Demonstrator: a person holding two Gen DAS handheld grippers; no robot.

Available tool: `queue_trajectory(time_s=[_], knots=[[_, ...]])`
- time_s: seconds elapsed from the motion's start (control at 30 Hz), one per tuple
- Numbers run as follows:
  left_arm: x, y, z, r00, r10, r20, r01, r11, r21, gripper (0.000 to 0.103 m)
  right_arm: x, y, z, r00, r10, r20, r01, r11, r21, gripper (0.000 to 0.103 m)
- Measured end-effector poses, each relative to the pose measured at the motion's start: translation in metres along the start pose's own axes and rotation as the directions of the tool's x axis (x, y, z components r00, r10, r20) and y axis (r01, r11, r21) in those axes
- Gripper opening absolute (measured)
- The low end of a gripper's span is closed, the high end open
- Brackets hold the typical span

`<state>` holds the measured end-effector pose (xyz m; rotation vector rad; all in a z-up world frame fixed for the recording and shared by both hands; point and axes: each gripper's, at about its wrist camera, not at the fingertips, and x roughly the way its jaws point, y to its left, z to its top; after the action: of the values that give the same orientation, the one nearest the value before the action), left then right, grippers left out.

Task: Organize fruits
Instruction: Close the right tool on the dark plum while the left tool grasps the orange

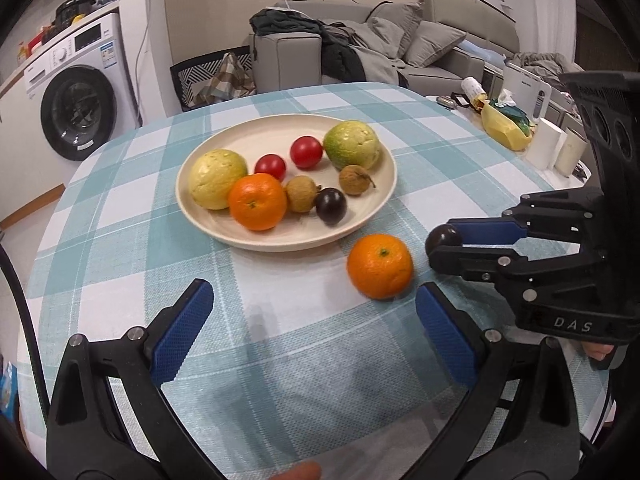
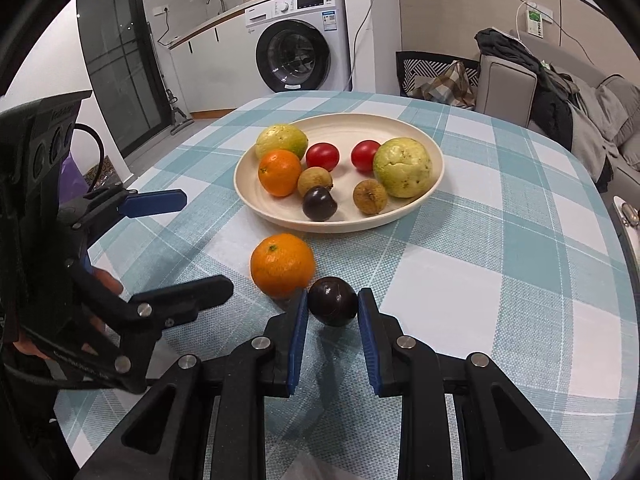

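Observation:
A cream plate [image 1: 372,216] [image 2: 400,128] on the checked tablecloth holds two guavas, two red tomatoes, an orange, two brown longans and a dark purple fruit [image 1: 331,205]. A loose orange [image 1: 379,266] [image 2: 282,265] lies on the cloth in front of the plate. My right gripper [image 2: 333,302] [image 1: 434,246] is shut on a second dark purple fruit [image 2: 332,301] [image 1: 443,235], right beside the loose orange. My left gripper [image 1: 314,300] [image 2: 204,240] is open and empty, low over the cloth, with the loose orange near its right finger.
The round table [image 1: 120,184] has a checked teal and white cloth. At its far right edge sit a yellow bag [image 1: 502,126] and white boxes [image 1: 546,142]. A washing machine [image 2: 300,40], a sofa [image 1: 360,40] and a chair stand beyond the table.

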<state>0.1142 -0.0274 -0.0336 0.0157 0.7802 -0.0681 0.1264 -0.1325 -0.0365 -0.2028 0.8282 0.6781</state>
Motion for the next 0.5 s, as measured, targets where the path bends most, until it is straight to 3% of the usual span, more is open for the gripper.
queue_trajectory(time_s=[0.37, 0.5], knots=[[0.018, -0.012, 0.008, 0.998, -0.021, -0.051, 0.022, 1.000, 0.020, 0.082, -0.002, -0.005, 0.000, 1.000, -0.009, 0.002, 0.009, 1.000, 0.012, 0.026], [0.025, -0.014, 0.010, 0.997, -0.032, -0.074, 0.034, 0.999, 0.026, 0.082, -0.001, -0.007, 0.000, 1.000, -0.012, 0.002, 0.012, 1.000, 0.015, 0.026]])
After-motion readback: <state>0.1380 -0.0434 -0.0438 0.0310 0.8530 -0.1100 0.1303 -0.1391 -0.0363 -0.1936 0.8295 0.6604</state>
